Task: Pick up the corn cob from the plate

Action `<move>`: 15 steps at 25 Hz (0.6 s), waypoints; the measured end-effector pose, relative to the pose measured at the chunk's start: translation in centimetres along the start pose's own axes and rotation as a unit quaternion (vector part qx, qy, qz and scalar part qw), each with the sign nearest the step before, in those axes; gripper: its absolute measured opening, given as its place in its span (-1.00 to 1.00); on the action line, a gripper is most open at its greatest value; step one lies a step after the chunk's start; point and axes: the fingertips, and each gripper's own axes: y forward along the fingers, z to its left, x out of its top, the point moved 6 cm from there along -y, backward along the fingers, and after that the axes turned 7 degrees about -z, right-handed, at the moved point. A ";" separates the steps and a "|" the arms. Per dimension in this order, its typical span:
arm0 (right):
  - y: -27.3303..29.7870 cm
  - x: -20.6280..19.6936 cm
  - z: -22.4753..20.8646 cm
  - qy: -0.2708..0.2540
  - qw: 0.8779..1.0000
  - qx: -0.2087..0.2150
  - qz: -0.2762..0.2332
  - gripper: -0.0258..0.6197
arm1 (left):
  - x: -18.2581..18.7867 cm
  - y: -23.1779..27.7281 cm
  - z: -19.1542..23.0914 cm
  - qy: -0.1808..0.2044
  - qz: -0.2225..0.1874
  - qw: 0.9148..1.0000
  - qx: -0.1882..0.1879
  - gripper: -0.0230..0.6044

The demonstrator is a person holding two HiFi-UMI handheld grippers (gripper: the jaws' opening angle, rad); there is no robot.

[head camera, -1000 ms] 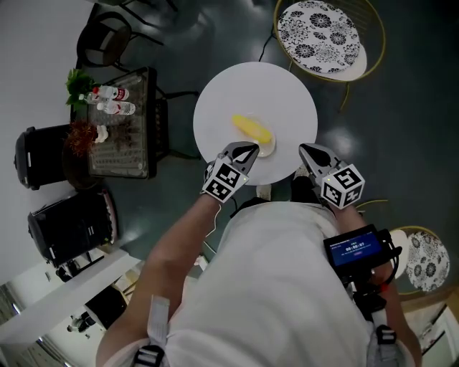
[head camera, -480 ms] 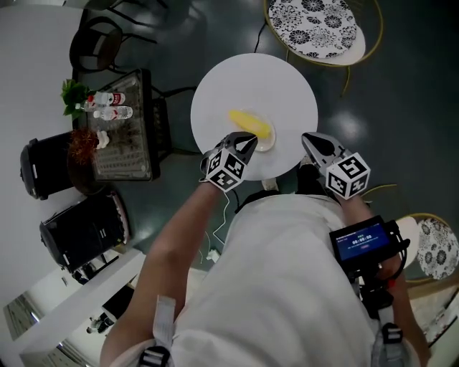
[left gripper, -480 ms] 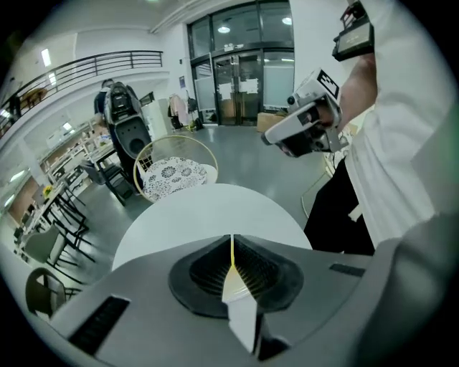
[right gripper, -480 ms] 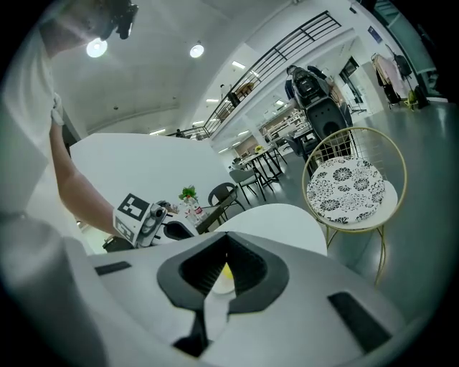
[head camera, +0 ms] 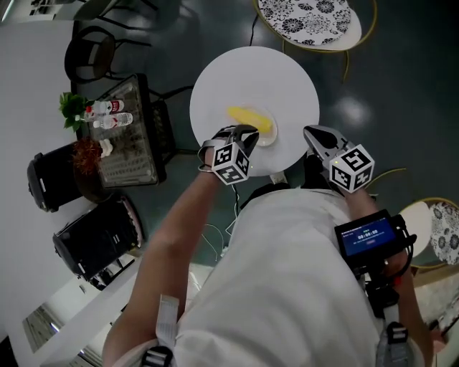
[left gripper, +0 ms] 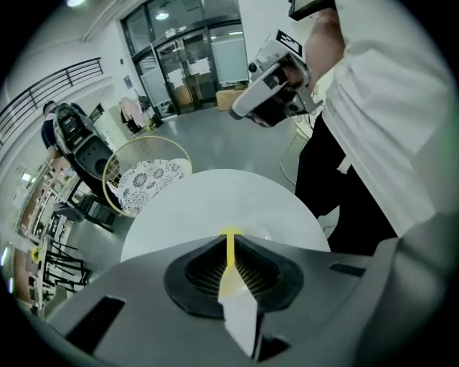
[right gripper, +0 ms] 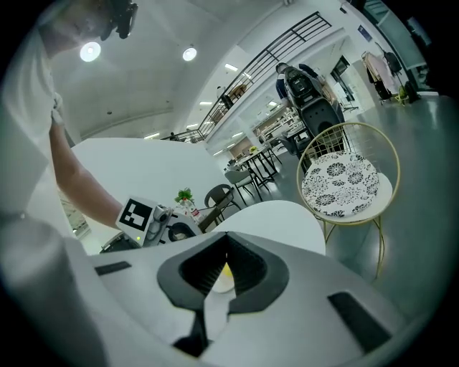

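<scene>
A yellow corn cob [head camera: 249,120] lies on a small white plate [head camera: 267,139] on the round white table [head camera: 287,79]. My left gripper [head camera: 246,132] hangs over the table's near edge, its tips just short of the cob's near side, pointing steeply down, jaws shut and empty. In the left gripper view the cob [left gripper: 229,259] shows as a yellow strip through the slit of the left gripper [left gripper: 229,235]. My right gripper [head camera: 310,132] waits at the table's right edge, shut, nothing held. In the right gripper view the cob [right gripper: 225,271] shows beyond the right gripper [right gripper: 228,238].
A gold-framed stool with a patterned cushion [head camera: 308,14] stands beyond the table; a second stool [head camera: 441,240] is at the right. A dark side table [head camera: 125,136] with bottles and a plant is at the left, black appliances [head camera: 50,179] below it.
My left gripper has sunk toward the cob and rolled at the wrist, so its marker cube now faces differently. The right gripper has kept its place. The cob has not moved.
</scene>
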 end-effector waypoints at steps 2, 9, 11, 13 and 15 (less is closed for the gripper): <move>-0.2 -0.2 -0.2 0.004 1.000 -0.005 -0.003 -0.90 | 0.0 0.4 0.2 0.019 0.007 1.000 -0.009 -0.89; -0.8 -1.1 -0.5 0.016 1.000 -0.021 -0.015 -0.90 | -0.7 1.9 1.4 0.047 0.034 0.997 -0.043 -0.65; -1.1 -1.2 -0.5 0.019 0.999 -0.026 -0.017 -0.90 | -0.8 2.3 1.6 0.066 0.046 0.995 -0.058 -0.60; -1.2 -1.3 -0.6 0.021 0.999 -0.031 -0.020 -0.90 | -1.1 2.6 1.8 0.092 0.059 0.992 -0.069 -0.52; -1.3 -1.3 -0.7 0.023 0.999 -0.036 -0.022 -0.90 | -1.3 3.0 2.0 0.119 0.070 0.987 -0.082 -0.48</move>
